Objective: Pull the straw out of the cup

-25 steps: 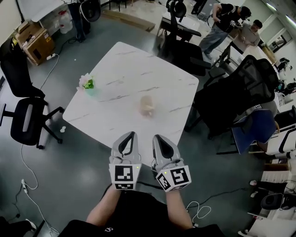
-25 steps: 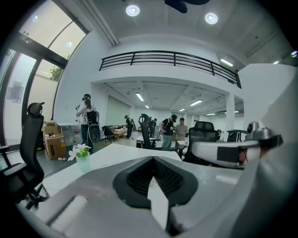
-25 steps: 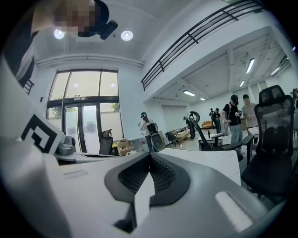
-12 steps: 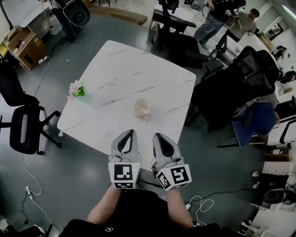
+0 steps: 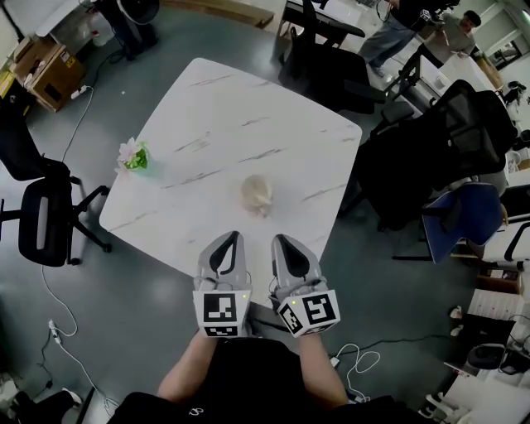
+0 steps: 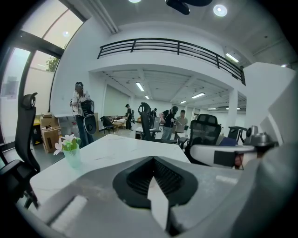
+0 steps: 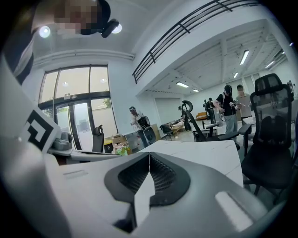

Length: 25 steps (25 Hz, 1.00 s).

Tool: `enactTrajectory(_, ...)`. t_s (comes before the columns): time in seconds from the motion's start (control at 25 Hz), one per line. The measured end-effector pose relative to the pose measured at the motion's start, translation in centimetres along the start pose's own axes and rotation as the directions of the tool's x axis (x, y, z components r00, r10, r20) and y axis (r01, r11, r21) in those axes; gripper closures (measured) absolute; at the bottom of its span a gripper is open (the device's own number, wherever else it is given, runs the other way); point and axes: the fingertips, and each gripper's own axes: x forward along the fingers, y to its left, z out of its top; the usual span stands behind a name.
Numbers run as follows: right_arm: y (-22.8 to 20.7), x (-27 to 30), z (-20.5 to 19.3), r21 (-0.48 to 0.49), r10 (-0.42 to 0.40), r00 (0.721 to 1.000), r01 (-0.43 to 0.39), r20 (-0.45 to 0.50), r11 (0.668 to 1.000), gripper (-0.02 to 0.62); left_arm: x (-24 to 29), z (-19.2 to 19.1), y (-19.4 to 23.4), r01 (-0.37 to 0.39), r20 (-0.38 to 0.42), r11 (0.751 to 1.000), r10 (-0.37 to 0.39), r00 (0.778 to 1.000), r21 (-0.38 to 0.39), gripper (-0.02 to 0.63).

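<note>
A small beige cup (image 5: 257,195) stands on the white marble table (image 5: 248,108), toward its near side; it is blurred and I cannot make out a straw. My left gripper (image 5: 230,238) and right gripper (image 5: 280,241) are held side by side just short of the table's near edge, pointing at the cup and well apart from it. Both are shut with nothing between the jaws. In the left gripper view the left gripper (image 6: 153,159) has its jaws meeting in a closed seam, and in the right gripper view so does the right gripper (image 7: 149,153). The jaws hide the cup in both gripper views.
A green cup of white flowers (image 5: 132,155) sits at the table's left corner, flowers (image 6: 69,148). Black office chairs (image 5: 41,215) stand left of the table, and more chairs (image 5: 431,141) to its right. People (image 5: 414,21) stand at desks beyond. Cables (image 5: 50,306) lie on the floor.
Both grippers have drawn a little closer to the table's near edge, staying side by side and shut. The cup and the flowers have not moved on the table.
</note>
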Motion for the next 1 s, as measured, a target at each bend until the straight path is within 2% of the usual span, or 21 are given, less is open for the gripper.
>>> enactTrajectory(0.12,-0.3,0.8,-0.4,-0.007,0.016,1.000,-0.016,-0.027,1.000,0.587,0.5,-0.6,0.1,-0.009,-0.018,1.000,0.009,1.000,-0.018,0.604)
enactTrajectory(0.2,-0.3,1.3,-0.8,-0.006,0.028,0.999,-0.028,-0.045,1.000,0.546,0.8,-0.9,0.3,-0.013,-0.028,1.000,0.012,1.000,-0.029,0.604)
enactTrajectory(0.4,-0.7,2.8,-2.0,-0.013,0.047,0.996,-0.048,-0.078,0.999,0.535,1.7,-2.0,0.6,-0.023,-0.054,0.999,0.020,0.998,-0.041,0.604)
enactTrajectory(0.68,-2.3,5.2,-3.4,-0.014,0.049,0.992,-0.051,-0.119,0.999,0.500,2.6,-3.0,0.9,-0.037,-0.092,0.998,0.033,0.995,-0.045,0.604)
enactTrajectory(1.0,-4.3,7.2,-5.4,0.012,0.020,0.987,-0.018,-0.162,1.000,0.480,3.6,-3.8,1.3,-0.052,-0.127,0.997,0.045,0.991,-0.048,0.604)
